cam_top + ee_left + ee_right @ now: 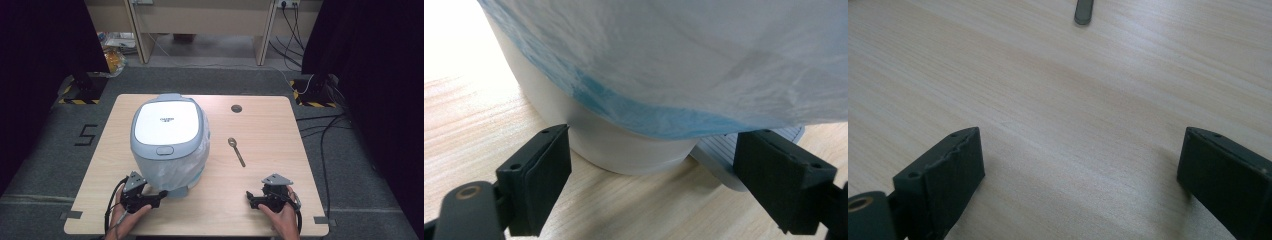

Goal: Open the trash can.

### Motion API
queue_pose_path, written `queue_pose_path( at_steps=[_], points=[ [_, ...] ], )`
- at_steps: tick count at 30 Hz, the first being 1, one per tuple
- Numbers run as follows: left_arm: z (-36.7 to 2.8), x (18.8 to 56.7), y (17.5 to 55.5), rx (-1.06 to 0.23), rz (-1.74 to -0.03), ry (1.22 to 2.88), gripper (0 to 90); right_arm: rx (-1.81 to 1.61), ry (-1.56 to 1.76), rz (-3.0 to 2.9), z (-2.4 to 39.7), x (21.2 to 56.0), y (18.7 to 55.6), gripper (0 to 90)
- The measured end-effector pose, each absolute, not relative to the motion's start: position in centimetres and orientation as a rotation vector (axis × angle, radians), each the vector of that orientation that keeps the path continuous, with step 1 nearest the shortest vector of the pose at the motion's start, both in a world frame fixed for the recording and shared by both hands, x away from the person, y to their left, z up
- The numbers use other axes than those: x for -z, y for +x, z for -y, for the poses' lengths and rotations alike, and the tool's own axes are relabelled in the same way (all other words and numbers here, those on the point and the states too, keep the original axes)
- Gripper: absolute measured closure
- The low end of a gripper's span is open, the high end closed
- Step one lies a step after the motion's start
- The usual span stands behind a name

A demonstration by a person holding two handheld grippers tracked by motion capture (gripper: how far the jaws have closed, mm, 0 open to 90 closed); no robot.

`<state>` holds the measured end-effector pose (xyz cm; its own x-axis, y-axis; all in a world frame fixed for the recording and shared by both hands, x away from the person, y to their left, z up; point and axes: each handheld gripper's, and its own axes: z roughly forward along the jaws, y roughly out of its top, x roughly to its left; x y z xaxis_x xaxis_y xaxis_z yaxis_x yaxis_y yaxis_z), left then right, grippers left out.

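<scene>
2 grippers rest low on the surface (260, 125), jaws wide open and holding nothing. The left gripper (145, 198) sits close to the rice cooker (169, 142) and may bump it. The spoon (236, 151) lies ahead of the right gripper (260, 199) and could slide away.

Place: a lab or recording room, as far as I can tell.
Floor: grey carpet (50, 150) with a "5" (86, 135) taped on it.
Stands: two black bases (85, 86) ringed with yellow-black hazard tape.
Sides: black curtains (40, 50) hang left and right of my desk (270, 125).
Back: loose cables (292, 30) run to wall sockets.
</scene>
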<state>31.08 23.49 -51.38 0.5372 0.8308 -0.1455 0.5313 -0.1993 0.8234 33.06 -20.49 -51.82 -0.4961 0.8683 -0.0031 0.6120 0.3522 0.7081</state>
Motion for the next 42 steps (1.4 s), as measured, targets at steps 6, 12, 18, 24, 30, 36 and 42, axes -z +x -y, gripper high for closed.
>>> queue_pose_path(
  at_steps=[6,12,18,24,30,36,42],
  points=[
    [-22.93,51.68,30.67,-0.426,-1.149,1.839,12.1,-0.928,1.299,-2.241,20.49,51.82,33.06,4.9],
    [-23.07,52.15,30.65,-0.392,-1.178,1.808,12.8,-0.928,1.299,-2.241,20.49,51.82,33.05,4.9],
    [-23.00,52.17,30.71,-0.393,-1.183,1.827,12.9,-0.926,1.295,-2.243,20.51,51.82,33.06,4.9],
    [-22.78,52.11,30.66,-0.416,-1.175,1.854,13.5,-0.926,1.296,-2.243,20.51,51.82,33.06,4.9],
    [-22.71,52.07,30.75,-0.422,-1.174,1.877,13.3,-0.928,1.298,-2.242,20.49,51.82,33.06,4.9],
    [-22.74,52.21,30.89,-0.409,-1.176,1.891,13.2,-0.926,1.300,-2.242,20.49,51.81,33.04,4.9],
    [-22.47,52.22,30.88,-0.425,-1.182,1.914,13.2,-0.924,1.296,-2.244,20.51,51.81,33.05,4.9]
  ],
)
